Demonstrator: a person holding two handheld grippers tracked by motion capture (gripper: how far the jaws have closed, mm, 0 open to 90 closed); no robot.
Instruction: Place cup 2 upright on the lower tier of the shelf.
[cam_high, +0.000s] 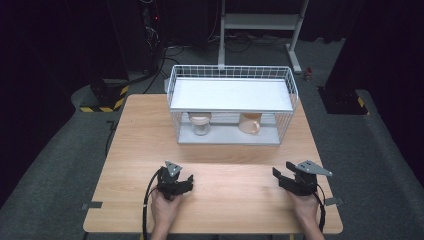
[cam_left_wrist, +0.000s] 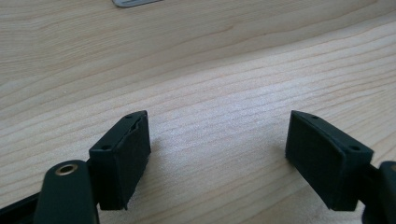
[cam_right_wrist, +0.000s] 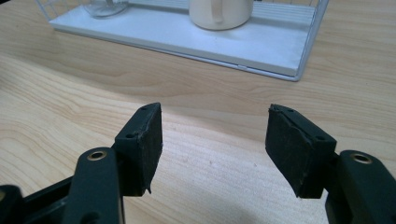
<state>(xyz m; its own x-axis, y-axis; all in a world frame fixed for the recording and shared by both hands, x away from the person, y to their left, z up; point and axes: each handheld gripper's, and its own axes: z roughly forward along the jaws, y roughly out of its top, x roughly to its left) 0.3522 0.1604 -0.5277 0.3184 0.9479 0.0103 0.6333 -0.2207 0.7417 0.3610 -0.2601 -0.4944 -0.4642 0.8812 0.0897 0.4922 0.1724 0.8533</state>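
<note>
A white wire rack with a flat top shelf stands at the far middle of the wooden table. On its lower shelf sit a glass jar with a beige lid and a cream mug. My left gripper rests low over the near left of the table, open, with bare wood between its pads. My right gripper is at the near right, open and holding nothing, pointed toward the rack. The right gripper view has the mug and the jar beyond the jaws.
Behind the table a white metal stand rises from the grey floor. Black-and-yellow striped bases lie on the floor at both far sides. Small grey tabs mark the table's near edges. Bare wood stretches between the grippers and the rack.
</note>
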